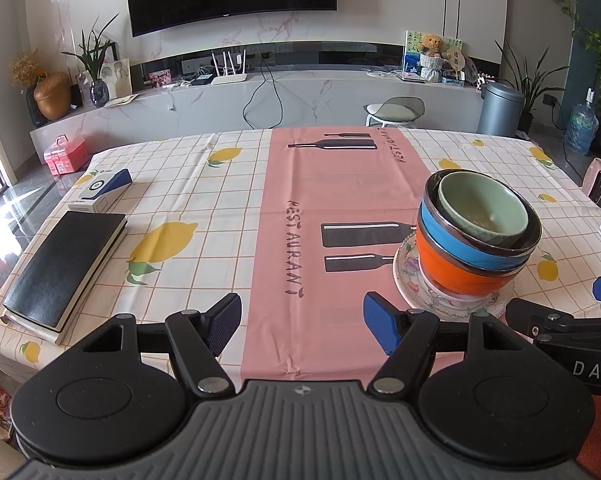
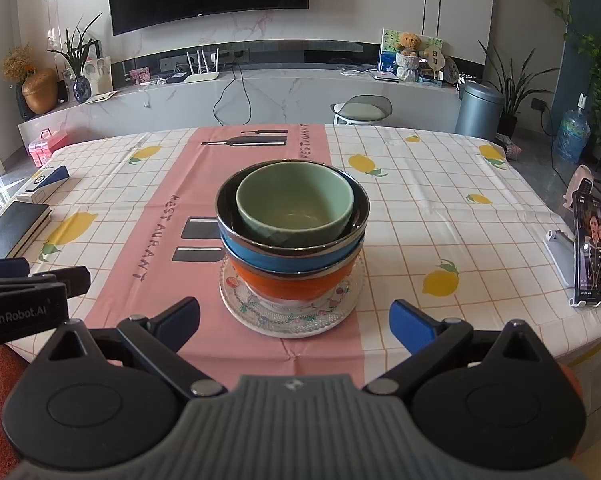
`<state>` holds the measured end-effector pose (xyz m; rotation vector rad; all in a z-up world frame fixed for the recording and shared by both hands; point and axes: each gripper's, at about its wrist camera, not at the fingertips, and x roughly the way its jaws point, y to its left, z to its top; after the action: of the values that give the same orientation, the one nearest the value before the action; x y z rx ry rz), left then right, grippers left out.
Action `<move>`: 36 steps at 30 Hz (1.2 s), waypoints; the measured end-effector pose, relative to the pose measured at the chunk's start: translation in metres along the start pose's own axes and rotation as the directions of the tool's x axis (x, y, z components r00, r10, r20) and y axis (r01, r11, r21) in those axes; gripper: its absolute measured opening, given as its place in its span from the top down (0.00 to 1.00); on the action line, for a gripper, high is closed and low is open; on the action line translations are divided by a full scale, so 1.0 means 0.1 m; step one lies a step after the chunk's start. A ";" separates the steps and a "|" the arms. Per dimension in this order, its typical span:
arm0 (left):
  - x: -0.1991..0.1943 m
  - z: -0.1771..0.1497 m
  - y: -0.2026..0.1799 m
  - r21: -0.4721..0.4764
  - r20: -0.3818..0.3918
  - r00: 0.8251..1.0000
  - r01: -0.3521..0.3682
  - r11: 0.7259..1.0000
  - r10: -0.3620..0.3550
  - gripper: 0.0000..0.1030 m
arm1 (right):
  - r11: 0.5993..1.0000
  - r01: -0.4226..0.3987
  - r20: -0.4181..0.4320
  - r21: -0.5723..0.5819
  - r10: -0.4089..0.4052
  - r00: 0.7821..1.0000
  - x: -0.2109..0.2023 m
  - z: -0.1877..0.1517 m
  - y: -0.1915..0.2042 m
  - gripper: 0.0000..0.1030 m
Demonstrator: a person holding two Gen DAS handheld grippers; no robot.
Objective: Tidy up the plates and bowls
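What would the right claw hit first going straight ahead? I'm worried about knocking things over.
Probably the patterned plate under the bowl stack, or the orange bowl if held higher. The open right claw points at them.

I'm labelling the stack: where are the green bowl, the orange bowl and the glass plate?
green bowl (image 2: 288, 216): right wrist view, inner wall.
orange bowl (image 2: 288, 286): right wrist view, outer side.
glass plate (image 2: 260, 320): right wrist view, bare front rim.

Stack at the near middle of the surface (image 2: 420, 184)

We see three nested bowls (image 2: 292, 224) on a plate (image 2: 288, 320), ahead of our right gripper (image 2: 294, 322); a book (image 1: 64, 268) and box (image 1: 100, 192) lie far left, a phone (image 2: 588, 248) stands far right.
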<state>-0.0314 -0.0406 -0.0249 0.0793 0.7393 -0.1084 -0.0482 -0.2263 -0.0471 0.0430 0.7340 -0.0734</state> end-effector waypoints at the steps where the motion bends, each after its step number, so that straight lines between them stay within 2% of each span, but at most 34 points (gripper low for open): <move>1: 0.00 0.00 0.00 0.000 0.000 1.000 0.000 1.000 0.000 0.20 | 1.000 0.000 0.000 0.000 0.000 1.000 0.00 0.00 0.00 0.04; 36: -0.06 0.02 0.03 0.002 0.013 1.000 -0.005 1.000 0.005 0.20 | 1.000 0.000 -0.020 0.009 0.001 1.000 0.02 -0.04 -0.01 0.04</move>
<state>-0.0338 -0.0377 -0.0192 0.0828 0.7261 -0.1046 -0.0491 -0.2274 -0.0512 0.0522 0.7535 -0.0757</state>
